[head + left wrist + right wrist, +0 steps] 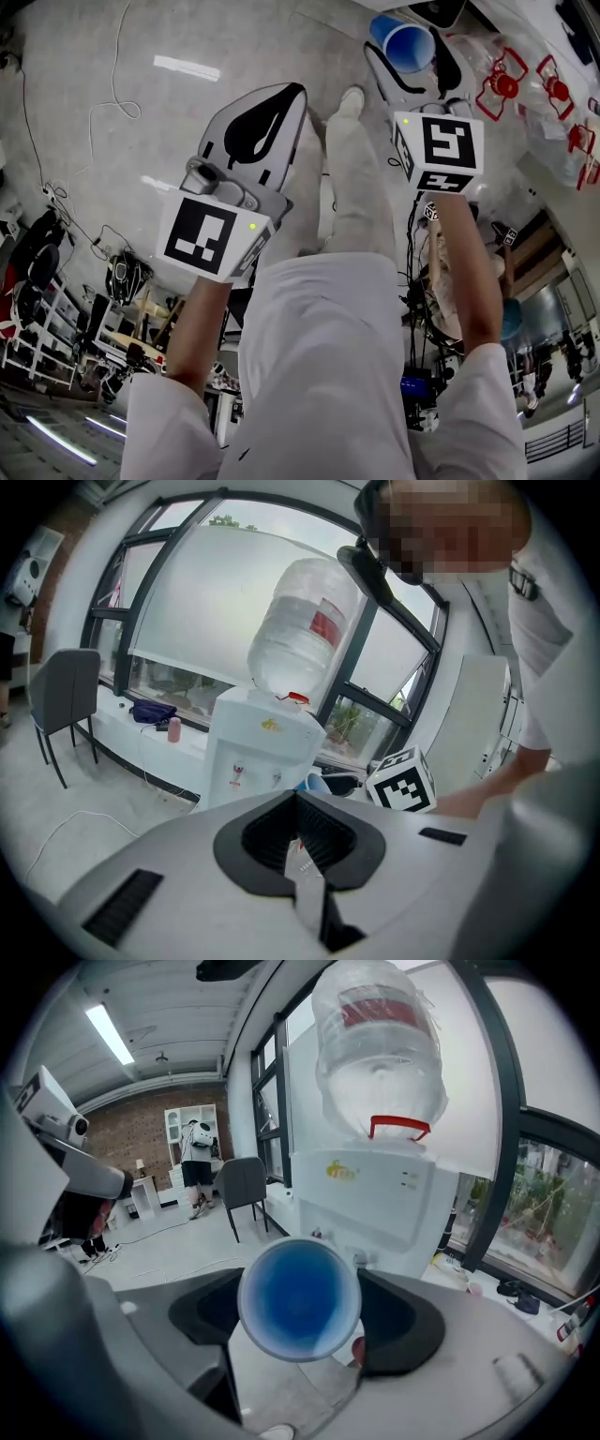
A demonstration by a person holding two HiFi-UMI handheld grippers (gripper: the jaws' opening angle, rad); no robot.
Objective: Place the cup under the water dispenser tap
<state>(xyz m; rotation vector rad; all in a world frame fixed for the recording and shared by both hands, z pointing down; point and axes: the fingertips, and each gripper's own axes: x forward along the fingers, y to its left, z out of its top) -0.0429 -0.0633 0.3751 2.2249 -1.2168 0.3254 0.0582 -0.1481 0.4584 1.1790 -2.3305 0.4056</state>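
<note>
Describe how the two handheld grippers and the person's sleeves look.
The left gripper and right gripper are pale grey, leaf-shaped shells with black ribbed pads. Each carries a white cube with black square markers and a small green light. The sleeves are short and white.

Far left of the jaws of the left gripper (297, 799), a grey chair (62, 697) stands upright on the floor. Between the chair and the jaws, a dark bag (152, 711) and a pink bottle (174, 729) rest just beside each other on the window sill (117, 722). A white cable (82, 815) lies on the floor, left of the jaws. Beyond and left of the jaws of the right gripper (300, 1299), a person (197, 1162) stands before a white shelf (176, 1124) and a brick wall (131, 1138). A strip light (110, 1035) runs overhead.
</note>
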